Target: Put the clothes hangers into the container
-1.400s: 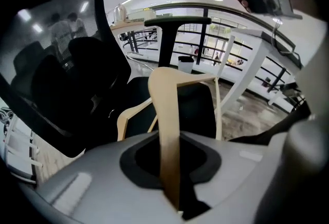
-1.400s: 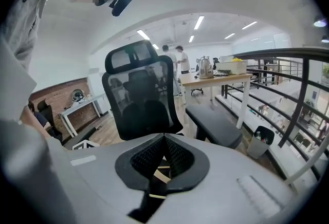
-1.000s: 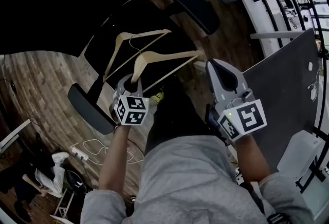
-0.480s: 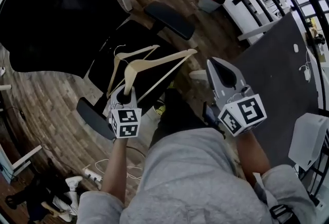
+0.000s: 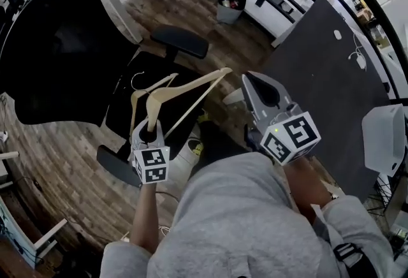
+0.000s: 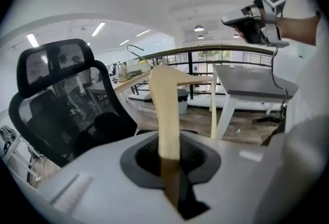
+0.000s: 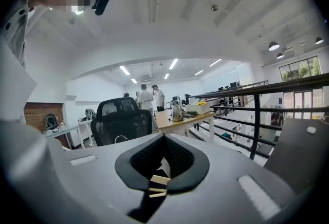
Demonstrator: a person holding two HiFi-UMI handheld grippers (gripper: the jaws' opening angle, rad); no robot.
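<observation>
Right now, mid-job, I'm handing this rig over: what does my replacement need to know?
Left gripper: shut on one arm of a pale wooden clothes hanger, held above the black office chair seat.
Right gripper: shut, empty, raised alongside.
A second pale wooden hanger with a wire hook lies on the seat.
No container in view.
Done: no hanger seen stowed. Left: both hangers.

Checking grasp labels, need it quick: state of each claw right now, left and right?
Left claw: closed on the wooden hanger.
Right claw: closed, holding nothing.
</observation>
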